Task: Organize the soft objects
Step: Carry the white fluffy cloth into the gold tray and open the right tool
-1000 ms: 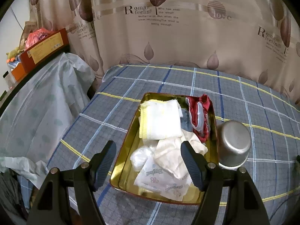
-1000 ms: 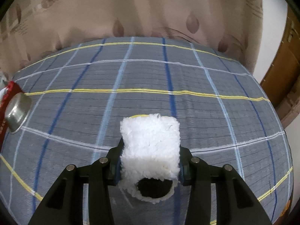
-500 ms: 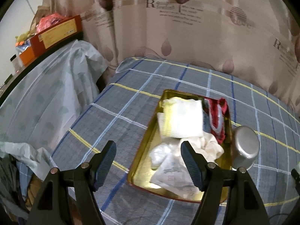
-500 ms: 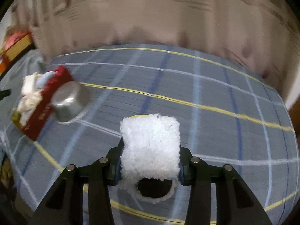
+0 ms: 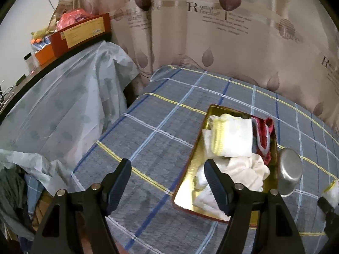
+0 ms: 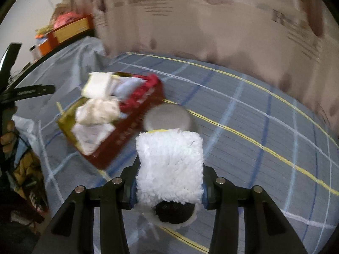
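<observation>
My right gripper point(image 6: 169, 182) is shut on a fluffy white cloth point(image 6: 169, 165) and holds it above the plaid bed cover, right of the tin. The gold-lined red tin point(image 5: 190, 177) point(image 6: 131, 131) holds a folded white and yellow towel point(image 5: 231, 139), a red cloth point(image 5: 263, 139), a crumpled cream cloth point(image 5: 247, 169) and white packets. My left gripper point(image 5: 167, 186) is open and empty, above the bed cover left of the tin's near left corner. The white cloth's edge also shows at the far right of the left wrist view point(image 5: 332, 192).
A steel bowl point(image 5: 289, 175) point(image 6: 167, 118) lies upside down against the tin's right side. A plastic-draped table point(image 5: 53, 105) with boxes point(image 5: 82, 31) stands left of the bed. A curtain point(image 5: 233, 31) hangs behind. The bed's left edge is near my left gripper.
My right gripper has swung left with the white cloth, bringing the tin and bowl into its view. My left gripper has drifted left, away from the tin.
</observation>
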### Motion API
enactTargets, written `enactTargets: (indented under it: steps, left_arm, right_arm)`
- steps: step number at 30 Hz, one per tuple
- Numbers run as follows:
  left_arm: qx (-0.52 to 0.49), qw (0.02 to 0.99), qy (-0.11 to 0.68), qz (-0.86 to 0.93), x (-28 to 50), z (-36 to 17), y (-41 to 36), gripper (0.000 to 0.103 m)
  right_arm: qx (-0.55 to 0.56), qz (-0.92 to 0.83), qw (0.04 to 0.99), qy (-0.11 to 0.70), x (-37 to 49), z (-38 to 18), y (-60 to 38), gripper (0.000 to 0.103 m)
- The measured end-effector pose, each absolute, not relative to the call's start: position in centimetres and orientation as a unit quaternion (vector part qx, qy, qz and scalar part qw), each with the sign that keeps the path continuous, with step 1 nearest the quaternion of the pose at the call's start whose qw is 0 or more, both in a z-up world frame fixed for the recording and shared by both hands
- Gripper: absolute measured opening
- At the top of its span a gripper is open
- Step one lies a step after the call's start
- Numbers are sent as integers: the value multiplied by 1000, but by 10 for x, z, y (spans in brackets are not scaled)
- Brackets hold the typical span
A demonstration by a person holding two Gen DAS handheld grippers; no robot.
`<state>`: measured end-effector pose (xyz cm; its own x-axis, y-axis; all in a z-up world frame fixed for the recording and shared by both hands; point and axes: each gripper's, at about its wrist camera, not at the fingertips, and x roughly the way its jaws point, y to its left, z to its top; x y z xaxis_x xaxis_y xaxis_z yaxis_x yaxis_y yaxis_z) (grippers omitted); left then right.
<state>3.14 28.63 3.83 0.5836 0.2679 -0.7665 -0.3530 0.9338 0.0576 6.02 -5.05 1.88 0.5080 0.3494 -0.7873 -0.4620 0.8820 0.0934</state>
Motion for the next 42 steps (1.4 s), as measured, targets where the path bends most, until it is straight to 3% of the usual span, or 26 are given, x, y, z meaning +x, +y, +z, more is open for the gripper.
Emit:
enactTargets:
  steps: [17,42]
  left_arm:
    - [-53,883,420,201,25,46,310,73]
    - [-70,877,429,206,26,47,319,73]
  right_arm:
    - [-104,316,839,431,66,20,62,41]
    - [-97,303,829,459,110,-16,118,41]
